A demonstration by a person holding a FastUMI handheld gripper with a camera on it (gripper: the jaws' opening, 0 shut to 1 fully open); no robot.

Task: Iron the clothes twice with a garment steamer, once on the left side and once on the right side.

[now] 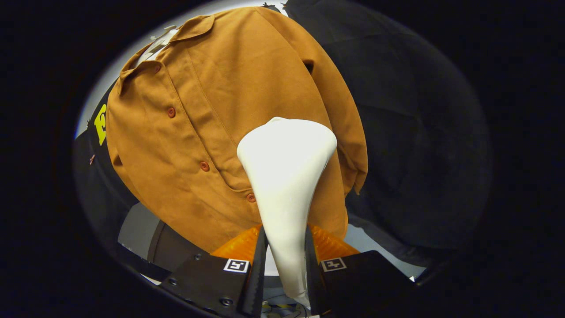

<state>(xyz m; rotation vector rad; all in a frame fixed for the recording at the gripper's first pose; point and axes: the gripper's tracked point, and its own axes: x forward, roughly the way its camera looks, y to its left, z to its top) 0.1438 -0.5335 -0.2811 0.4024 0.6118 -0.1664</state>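
Between the two fingers of the tool [285,260], a smooth white plastic garment steamer [286,176] stood clamped by its narrow handle, one finger [258,265] pressing on each side of it. Small square black-and-white markers [236,265] sat on the tool's body beside each finger. From the grip, the steamer's handle widened as it ran forward into a broad, rounded head, well ahead of the fingertips.

Just beyond that head hung a brown, suede-like button-up shirt [207,115], with the steamer's head set against or very near the front panel to one side of the button line; whether it actually touched the cloth could not be told. A row of round brown buttons [204,166] ran down the shirt's placket, the lowest visible one just beside the steamer's handle. The shirt's collar [194,27] lay open at the far end, and one sleeve [348,132] hung down past the steamer's head on the other side. Something pale showed inside the collar, too small to identify.

Behind the shirt, dark black cloth [419,132] draped the booth's wall, and a pale surface [137,227] showed under the shirt's hem.
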